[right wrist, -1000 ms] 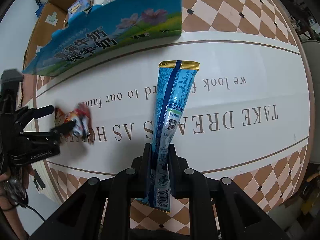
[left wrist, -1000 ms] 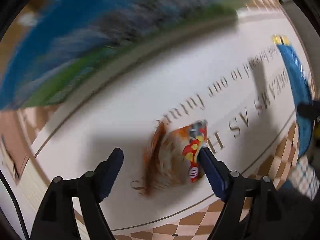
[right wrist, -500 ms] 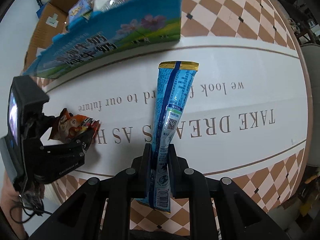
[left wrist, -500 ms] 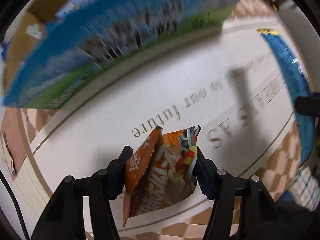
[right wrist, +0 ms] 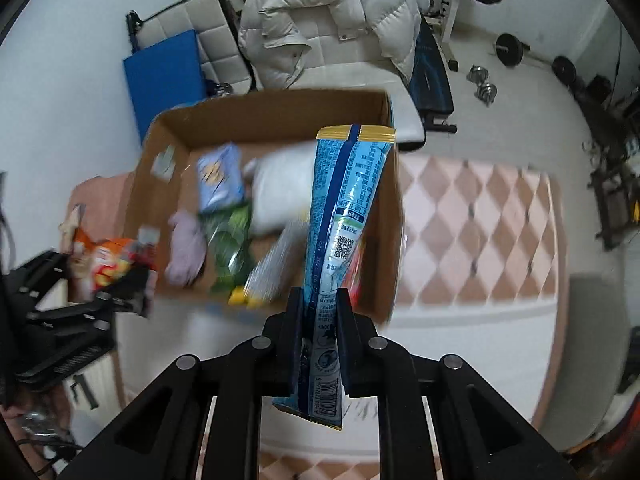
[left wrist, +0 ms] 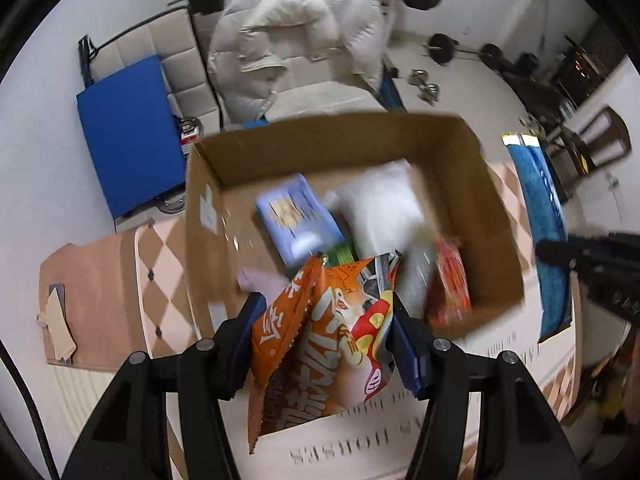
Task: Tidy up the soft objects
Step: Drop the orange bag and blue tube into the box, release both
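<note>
My left gripper [left wrist: 324,320] is shut on an orange snack bag [left wrist: 320,344] and holds it above the table, just in front of the open cardboard box [left wrist: 496,208]. My right gripper [right wrist: 318,308] is shut on a long blue packet [right wrist: 344,208], raised over the box's [right wrist: 394,216] front right part. The box holds several soft items: a light blue pack [left wrist: 296,216], a white pouch [left wrist: 384,204], a red pack [left wrist: 452,276], a green bag [right wrist: 230,236] and a lilac item [right wrist: 186,246]. The left gripper with the orange bag [right wrist: 104,260] shows at the left of the right wrist view.
The box stands on a white table with printed lettering [left wrist: 344,452] and a checkered border [right wrist: 480,216]. Behind it are a white puffer jacket on a bench [left wrist: 296,40], a blue pad [left wrist: 128,140] and weights on the floor [right wrist: 508,48].
My left gripper closed on the orange bag and lifted it off the table. Both grippers rose and tilted toward the box, whose inside now shows.
</note>
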Demonstrator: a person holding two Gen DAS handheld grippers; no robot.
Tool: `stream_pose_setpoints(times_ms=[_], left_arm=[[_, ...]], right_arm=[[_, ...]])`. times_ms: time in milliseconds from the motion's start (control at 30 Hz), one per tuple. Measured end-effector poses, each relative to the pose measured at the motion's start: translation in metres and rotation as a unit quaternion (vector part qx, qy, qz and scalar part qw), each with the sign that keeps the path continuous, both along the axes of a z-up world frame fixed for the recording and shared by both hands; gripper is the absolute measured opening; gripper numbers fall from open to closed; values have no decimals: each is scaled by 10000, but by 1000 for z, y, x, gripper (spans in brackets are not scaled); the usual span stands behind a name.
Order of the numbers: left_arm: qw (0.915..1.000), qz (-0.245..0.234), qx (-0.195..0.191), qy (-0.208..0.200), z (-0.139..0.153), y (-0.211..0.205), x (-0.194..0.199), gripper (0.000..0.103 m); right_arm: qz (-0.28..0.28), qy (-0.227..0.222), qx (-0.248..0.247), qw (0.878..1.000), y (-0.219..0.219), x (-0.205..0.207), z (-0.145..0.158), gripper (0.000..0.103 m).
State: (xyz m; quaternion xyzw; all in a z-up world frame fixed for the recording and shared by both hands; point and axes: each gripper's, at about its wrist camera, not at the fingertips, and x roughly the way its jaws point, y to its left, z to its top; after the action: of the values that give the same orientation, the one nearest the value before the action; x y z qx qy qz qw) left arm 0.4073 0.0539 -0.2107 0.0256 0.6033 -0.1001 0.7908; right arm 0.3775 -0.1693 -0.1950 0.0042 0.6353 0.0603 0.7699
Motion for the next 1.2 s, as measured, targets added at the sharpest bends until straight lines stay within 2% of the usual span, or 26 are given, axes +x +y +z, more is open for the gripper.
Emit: stream_pose_setpoints(times_ms=[33, 67, 133, 200, 300, 467, 700, 800, 900, 933, 967, 1000, 1133, 1200], left_arm=[[9999, 91, 38, 71, -6, 3, 20, 57], [9999, 107, 47, 126, -7, -1, 22, 57], [9992, 186, 95, 333, -28, 5, 42, 57], [9980, 278, 113, 556, -30, 7, 59, 57], [9958, 382, 169, 815, -53, 13, 78, 57], [9927, 540, 274, 1043, -78, 21, 92, 57], [9893, 491, 454, 1299, -100, 20, 100, 58], [9878, 504, 475, 1391, -100, 19, 99, 58], [9861, 614, 328, 1506, -102, 22, 102, 59], [9861, 665, 293, 1493, -100, 23, 102, 61], [9865, 685, 288, 1459, -98, 24, 103, 69], [9872, 703, 296, 1402, -94, 24, 102, 75], [9887, 790, 231, 1250, -82, 27, 102, 81], [9893, 820, 194, 1188, -77, 27, 101, 93]], right_arm=[[0, 37, -57, 10000, 4, 14, -3, 16], [1, 87, -136, 9999, 8, 30, -9, 16], [-2, 195, -273, 9994, 12, 58, -22, 16], [0, 305, -466, 9984, 16, 83, -41, 16], [-23, 495, -596, 9970, 22, 113, -72, 16], [-3, 676, -709, 9952, 31, 135, -113, 16], [-45, 820, -723, 9940, 31, 146, -143, 16], [-15, 823, -778, 9936, 31, 147, -149, 16], [-28, 736, -858, 9936, 31, 148, -146, 22], [-40, 716, -815, 9941, 31, 148, -143, 29], [-50, 717, -768, 9945, 31, 146, -139, 37], [-61, 722, -716, 9948, 31, 147, -137, 40], [-51, 684, -685, 9953, 32, 142, -125, 45], [-28, 670, -640, 9957, 34, 137, -118, 50]])
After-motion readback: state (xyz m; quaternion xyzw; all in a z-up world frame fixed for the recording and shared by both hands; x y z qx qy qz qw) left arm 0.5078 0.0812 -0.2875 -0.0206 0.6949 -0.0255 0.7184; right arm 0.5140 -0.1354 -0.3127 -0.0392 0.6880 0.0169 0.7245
